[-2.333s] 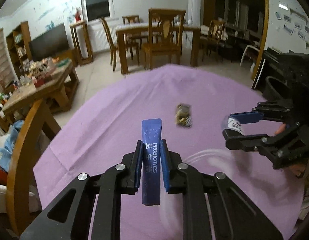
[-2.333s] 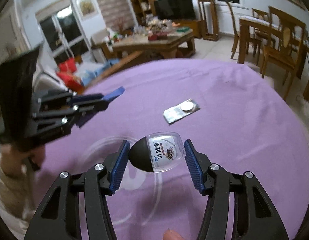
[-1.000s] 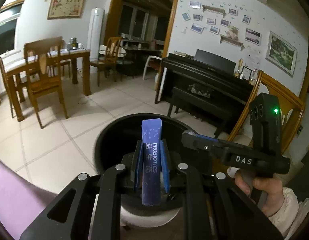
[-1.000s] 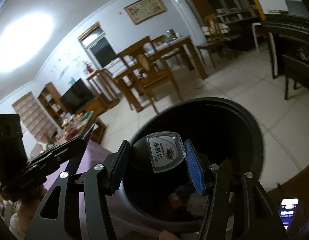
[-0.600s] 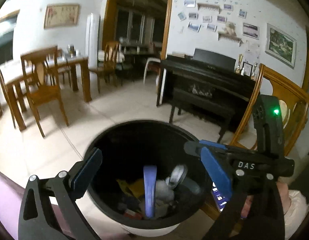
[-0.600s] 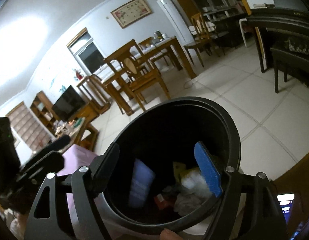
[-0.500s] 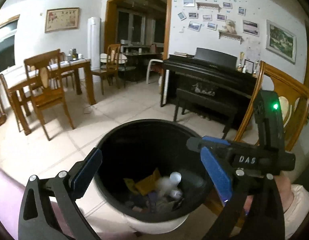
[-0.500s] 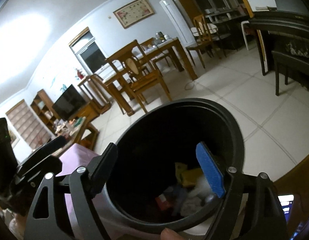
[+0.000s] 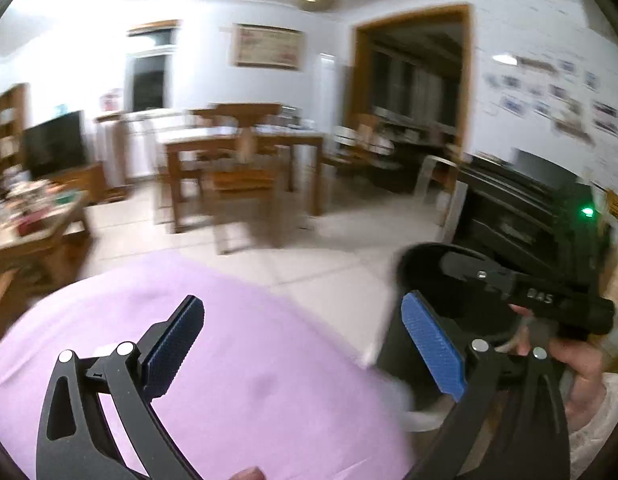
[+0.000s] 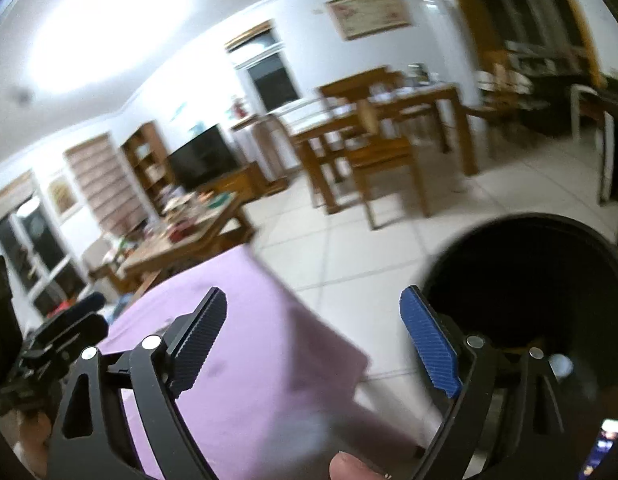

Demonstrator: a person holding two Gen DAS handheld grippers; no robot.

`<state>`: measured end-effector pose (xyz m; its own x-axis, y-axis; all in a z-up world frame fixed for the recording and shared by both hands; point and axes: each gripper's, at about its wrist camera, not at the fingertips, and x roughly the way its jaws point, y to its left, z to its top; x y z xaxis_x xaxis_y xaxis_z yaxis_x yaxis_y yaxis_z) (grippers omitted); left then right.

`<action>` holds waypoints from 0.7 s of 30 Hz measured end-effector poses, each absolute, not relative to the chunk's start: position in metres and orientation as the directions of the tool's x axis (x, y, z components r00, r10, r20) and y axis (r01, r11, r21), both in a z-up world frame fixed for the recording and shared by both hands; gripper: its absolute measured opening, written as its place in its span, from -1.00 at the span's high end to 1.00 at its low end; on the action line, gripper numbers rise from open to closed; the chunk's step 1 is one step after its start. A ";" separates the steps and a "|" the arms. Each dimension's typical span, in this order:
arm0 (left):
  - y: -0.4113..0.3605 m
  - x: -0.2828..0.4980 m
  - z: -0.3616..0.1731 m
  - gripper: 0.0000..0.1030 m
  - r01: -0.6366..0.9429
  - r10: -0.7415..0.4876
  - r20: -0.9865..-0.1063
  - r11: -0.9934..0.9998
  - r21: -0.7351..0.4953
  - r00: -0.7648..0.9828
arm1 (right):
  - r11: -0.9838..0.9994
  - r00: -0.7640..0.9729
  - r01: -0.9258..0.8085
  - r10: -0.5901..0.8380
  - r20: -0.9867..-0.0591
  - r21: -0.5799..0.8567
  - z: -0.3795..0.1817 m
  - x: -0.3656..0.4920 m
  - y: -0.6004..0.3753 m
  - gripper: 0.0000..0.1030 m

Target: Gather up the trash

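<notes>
Your left gripper (image 9: 301, 344) has its jaws wide apart and empty; the right gripper (image 10: 321, 340) is opening, nothing between its jaws. The round black trash bin (image 10: 525, 280) stands on the floor off the right edge of the purple-covered worktop (image 9: 249, 380) — no trash shows on that cloth here, so I judge you must turn further left.

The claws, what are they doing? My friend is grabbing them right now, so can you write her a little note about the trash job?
Left claw: wide open, nothing between its blue pads.
Right claw: jaws opening, also empty.
Round black trash bin: on the tiled floor, just past the edge of the purple tablecloth.
Done: neither claw carries any trash.
Left: look over the purple cloth for more trash; none shows on the blurred part in view.
</notes>
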<state>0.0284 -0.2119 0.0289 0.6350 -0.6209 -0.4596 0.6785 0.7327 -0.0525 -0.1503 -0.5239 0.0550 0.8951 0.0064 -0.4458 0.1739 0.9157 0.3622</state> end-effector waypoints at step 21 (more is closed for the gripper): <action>0.016 0.056 0.008 -0.90 0.159 -0.184 -0.456 0.983 -0.093 0.871 | 0.988 0.912 -0.120 0.147 -0.383 0.094 0.047 -0.013 -0.224 -0.90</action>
